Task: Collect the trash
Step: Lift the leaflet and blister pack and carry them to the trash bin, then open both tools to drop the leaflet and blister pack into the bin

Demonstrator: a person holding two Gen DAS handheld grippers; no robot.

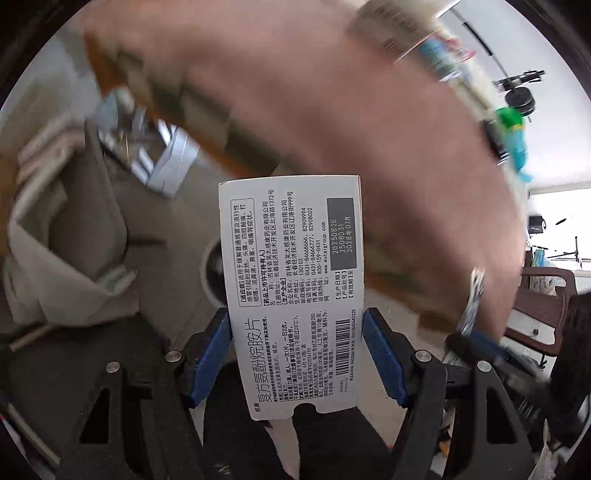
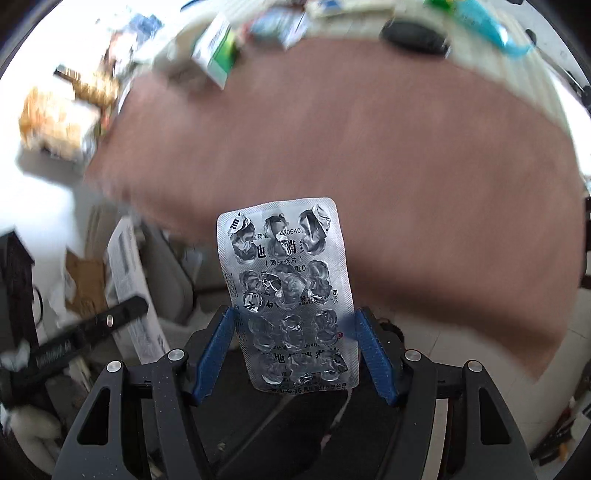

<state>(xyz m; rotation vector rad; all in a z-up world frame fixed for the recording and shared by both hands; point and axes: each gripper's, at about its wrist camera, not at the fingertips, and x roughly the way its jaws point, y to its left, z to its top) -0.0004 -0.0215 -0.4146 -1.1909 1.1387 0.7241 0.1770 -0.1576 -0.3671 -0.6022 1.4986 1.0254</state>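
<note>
My left gripper [image 1: 295, 325] is shut on a flattened white medicine box [image 1: 291, 280] printed with black text and a barcode; its blue pads [image 1: 210, 354] press both long edges and the box sticks out forward. In the right wrist view my right gripper [image 2: 293, 325] is shut on a silver blister pack [image 2: 291, 291] with its pockets pushed out, held upright between the blue pads [image 2: 373, 354]. Both grippers point steeply down, near the edge of a blurred reddish-brown tabletop [image 2: 351, 147]. The other gripper [image 1: 476, 343] with the blister pack shows blurred at the left view's right side.
At the table's far edge lie a green-and-white box [image 2: 216, 55], a black oval object [image 2: 415, 37], a teal item [image 2: 484, 22] and other clutter. Below to the left are a grey-beige seat [image 1: 77, 221], a round white bin rim [image 1: 212, 269], cardboard [image 2: 86, 284] and a dark wooden chair [image 1: 543, 306].
</note>
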